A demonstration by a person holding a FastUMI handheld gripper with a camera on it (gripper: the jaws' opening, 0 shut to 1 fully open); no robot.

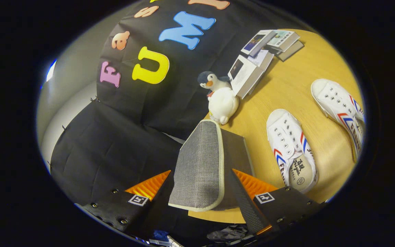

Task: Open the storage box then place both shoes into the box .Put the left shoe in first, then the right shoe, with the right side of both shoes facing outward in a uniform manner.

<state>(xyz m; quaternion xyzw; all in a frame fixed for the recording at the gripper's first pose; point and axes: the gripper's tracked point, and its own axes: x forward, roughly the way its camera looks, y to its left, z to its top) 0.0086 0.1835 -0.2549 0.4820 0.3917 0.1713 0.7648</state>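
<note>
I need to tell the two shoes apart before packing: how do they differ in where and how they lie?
The nearer shoe lies close beside the grey storage box, just beyond the open gripper; the farther shoe lies out across the wooden table, well away from the box. The nearer shoe shows its printed insole; the farther shoe's is not plainly seen. Both are white, unlaced, with red and blue stripes.

You have a grey woven-fabric storage box with pale cream piping along its edges (pixel 201 164) sitting between the gripper (pixel 199 187) fingers, which stand spread to either side of it. Your two white canvas shoes, the nearer one (pixel 290 147) and the farther one (pixel 339 106), carry red and blue stripes on their sides. The round wooden table (pixel 286 85) is a warm yellow-tan. The plush penguin (pixel 219 97) is white-bodied with a dark blue-grey head and orange beak. The stacked booklets (pixel 262 55) are mostly white.
</note>
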